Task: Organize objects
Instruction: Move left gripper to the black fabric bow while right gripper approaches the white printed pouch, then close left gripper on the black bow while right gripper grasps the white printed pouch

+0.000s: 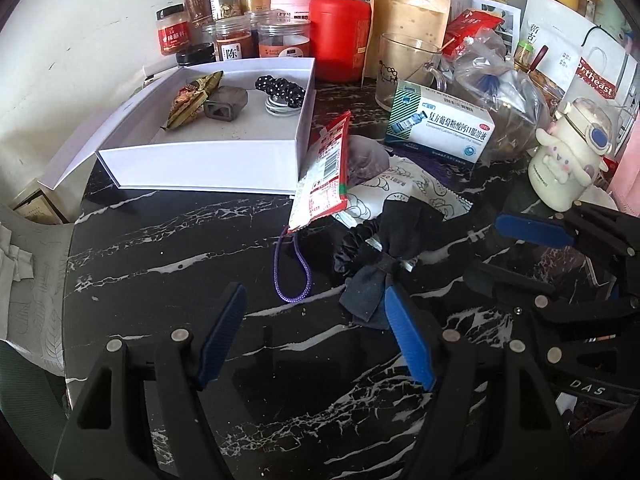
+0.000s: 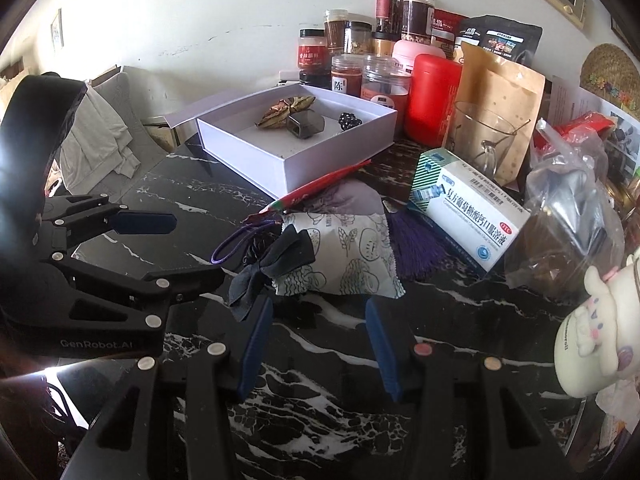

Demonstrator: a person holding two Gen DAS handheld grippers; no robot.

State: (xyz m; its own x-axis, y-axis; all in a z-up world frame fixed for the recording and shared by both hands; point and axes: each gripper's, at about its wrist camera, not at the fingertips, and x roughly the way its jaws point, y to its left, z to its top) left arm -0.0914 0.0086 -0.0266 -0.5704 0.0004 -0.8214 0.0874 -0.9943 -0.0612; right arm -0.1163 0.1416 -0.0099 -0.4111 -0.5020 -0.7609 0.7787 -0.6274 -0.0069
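Observation:
A black bow hair tie [image 1: 384, 256] [image 2: 276, 268] lies on the black marble table beside a purple cord loop [image 1: 292, 272] [image 2: 240, 244] and a white patterned packet [image 1: 412, 188] [image 2: 352, 256]. A red snack packet [image 1: 324, 176] [image 2: 320, 188] leans on the open white box [image 1: 200, 168] [image 2: 304, 160], which holds a brown snack packet [image 1: 192, 96], a grey case [image 1: 226, 104] and a dotted scrunchie [image 1: 280, 86]. My left gripper [image 1: 316, 332] [image 2: 172, 248] hangs open just short of the bow. My right gripper [image 2: 320, 344] [image 1: 520, 256] is open and empty in front of the packet.
A medicine box [image 1: 440, 128] [image 2: 468, 216], a glass mug [image 2: 480, 140], a plastic bag [image 2: 572, 216] and a cream character bottle [image 1: 568, 152] [image 2: 592, 328] crowd the right. Jars and a red canister [image 1: 340, 36] line the wall behind. A purple tassel [image 2: 412, 240] lies under the medicine box.

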